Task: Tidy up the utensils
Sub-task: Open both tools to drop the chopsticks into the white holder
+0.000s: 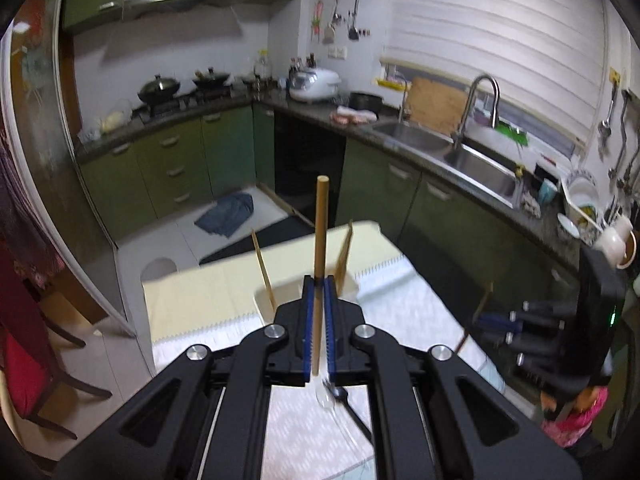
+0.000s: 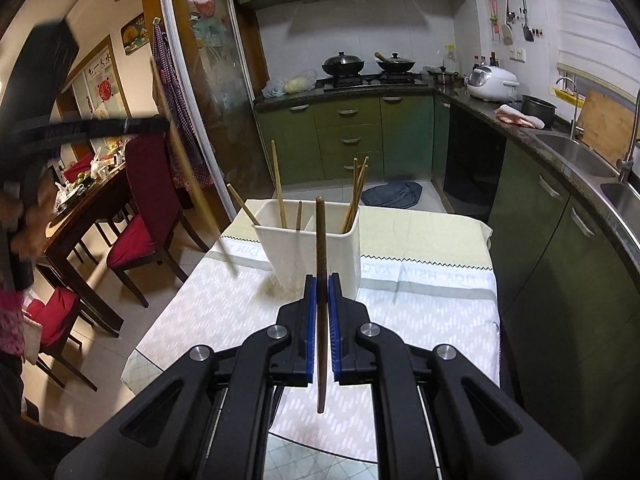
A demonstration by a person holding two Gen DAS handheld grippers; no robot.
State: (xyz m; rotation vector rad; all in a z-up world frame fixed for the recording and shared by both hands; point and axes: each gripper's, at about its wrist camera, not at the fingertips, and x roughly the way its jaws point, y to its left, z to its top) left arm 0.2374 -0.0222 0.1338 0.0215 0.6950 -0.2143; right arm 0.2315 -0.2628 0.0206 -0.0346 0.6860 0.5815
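Reading mirrored "WISH" on cloth; both jaws clamp chopsticks.

White holder at table's far middle, upright chopsticks crowding its top, cloth around it bare

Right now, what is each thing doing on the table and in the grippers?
left gripper: shut on a light chopstick
right gripper: shut on a dark chopstick
white holder: upright, chopsticks inside
clear spoon: lying on the tablecloth
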